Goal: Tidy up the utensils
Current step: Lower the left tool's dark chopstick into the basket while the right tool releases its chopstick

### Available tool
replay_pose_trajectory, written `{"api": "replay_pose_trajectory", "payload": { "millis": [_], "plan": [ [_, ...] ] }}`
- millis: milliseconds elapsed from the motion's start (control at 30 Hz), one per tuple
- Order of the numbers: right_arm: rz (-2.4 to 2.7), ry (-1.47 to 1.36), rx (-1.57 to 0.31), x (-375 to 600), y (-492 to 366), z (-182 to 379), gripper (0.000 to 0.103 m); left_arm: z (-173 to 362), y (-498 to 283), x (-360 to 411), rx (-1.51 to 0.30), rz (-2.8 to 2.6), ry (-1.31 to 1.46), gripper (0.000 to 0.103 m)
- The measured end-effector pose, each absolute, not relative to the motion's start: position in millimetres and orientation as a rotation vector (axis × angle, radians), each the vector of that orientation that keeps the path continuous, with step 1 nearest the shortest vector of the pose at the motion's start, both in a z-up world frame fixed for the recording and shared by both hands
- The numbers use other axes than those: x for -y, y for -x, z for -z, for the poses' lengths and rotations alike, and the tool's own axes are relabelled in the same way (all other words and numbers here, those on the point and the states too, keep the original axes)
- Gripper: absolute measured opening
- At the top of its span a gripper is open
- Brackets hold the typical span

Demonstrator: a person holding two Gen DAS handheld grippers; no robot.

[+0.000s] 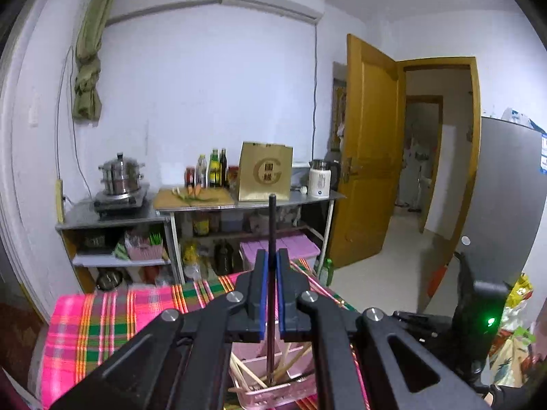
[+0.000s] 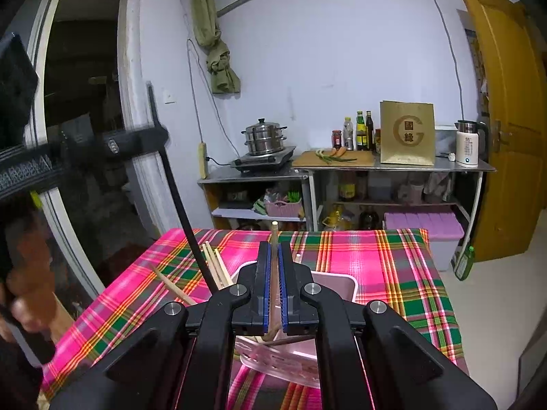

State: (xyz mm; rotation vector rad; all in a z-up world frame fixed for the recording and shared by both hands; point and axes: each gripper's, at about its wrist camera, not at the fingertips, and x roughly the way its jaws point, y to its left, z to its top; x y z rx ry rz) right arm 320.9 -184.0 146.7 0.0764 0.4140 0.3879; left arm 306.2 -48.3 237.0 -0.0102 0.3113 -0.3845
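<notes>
The left gripper was pinched on a thin dark metal chopstick, which stood nearly upright at the centre of the left wrist view. The blue-edged pads pressed its shaft from both sides. The upright hold appeared intended to keep the lower tip aimed into the pale pink plastic utensil basket at the bottom centre of that frame. The tip already reached down among the basket's contents.

The right gripper was likewise pressed together on a single light wooden chopstick, whose blunt upper end rose above the fingertips at the centre of the right wrist view. Its lower part passed down toward the same pink basket, below and right of centre. Holding both sticks vertical probably allowed an end-first drop into the container without snagging on the rim.

The basket stood on the pink, green and yellow plaid tablecloth. It already held several wooden chopsticks leaning at mixed angles; a loose group of these fanned out left of centre in the right wrist view. The dark chopstick also showed there as a long slanted line in the left half, descending toward the basket. Whether the basket had separate compartments could not be told.
</notes>
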Motion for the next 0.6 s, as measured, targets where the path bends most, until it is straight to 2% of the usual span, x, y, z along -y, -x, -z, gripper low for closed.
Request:
{"api": "replay_pose_trajectory", "payload": {
  "millis": [600],
  "plan": [
    [-0.395,-0.084,-0.456,181.6,-334.6,-124.1,0.004,-171.7,-334.5,53.3,-0.426,0.364,-0.017,0.005]
  ]
}}
